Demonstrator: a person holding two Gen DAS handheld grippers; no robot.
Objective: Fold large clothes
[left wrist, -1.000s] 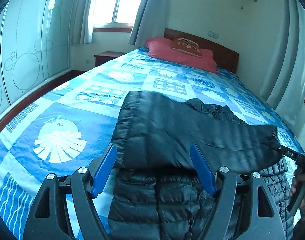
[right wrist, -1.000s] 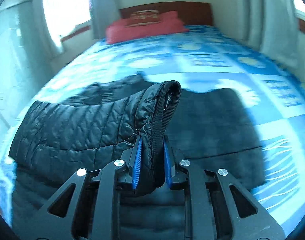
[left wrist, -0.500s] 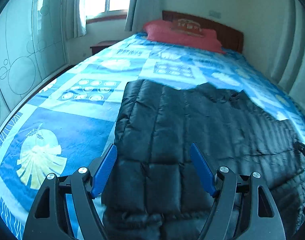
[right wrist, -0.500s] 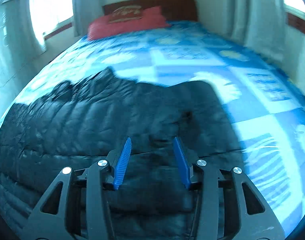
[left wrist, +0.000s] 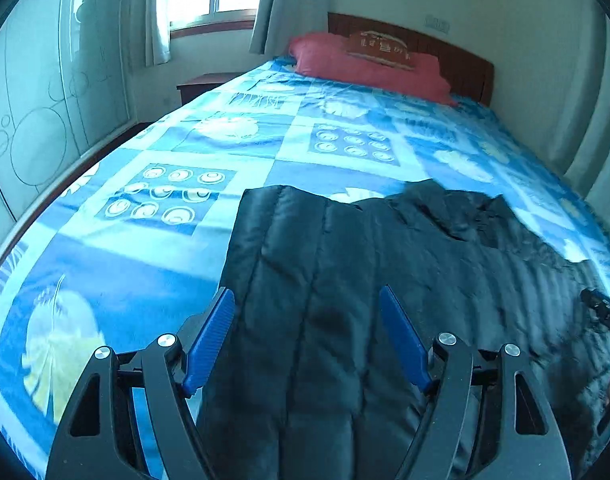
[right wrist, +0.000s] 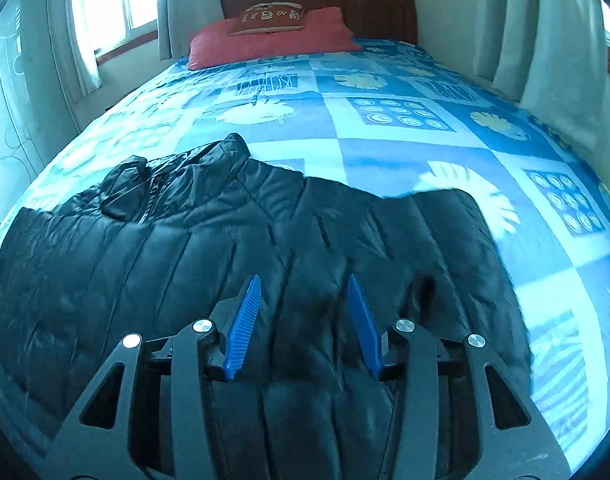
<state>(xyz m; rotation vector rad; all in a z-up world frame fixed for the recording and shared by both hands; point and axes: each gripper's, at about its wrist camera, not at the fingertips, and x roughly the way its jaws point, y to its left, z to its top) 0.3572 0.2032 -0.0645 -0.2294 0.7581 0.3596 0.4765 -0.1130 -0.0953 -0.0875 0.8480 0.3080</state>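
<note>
A black quilted puffer jacket [left wrist: 385,264] lies flat across the near end of the bed, its collar [right wrist: 177,176] toward the pillows. It also shows in the right wrist view [right wrist: 185,248]. My left gripper [left wrist: 307,300] is open and empty, hovering over the jacket's left part. My right gripper [right wrist: 305,284] is open and empty, hovering over the jacket's right part. The tip of the right gripper [left wrist: 603,312] shows at the right edge of the left wrist view.
The bed has a blue patterned cover [left wrist: 177,184] [right wrist: 425,120]. Red pillows [left wrist: 365,64] [right wrist: 273,36] lie by the wooden headboard. A wardrobe [left wrist: 33,112] stands left, a nightstand [left wrist: 201,84] by the window, curtains [right wrist: 545,52] on the right.
My right gripper let go of the jacket edge it was pinching and opened. The folded-over part now lies flat. Both grippers have pulled back a little above the jacket.
</note>
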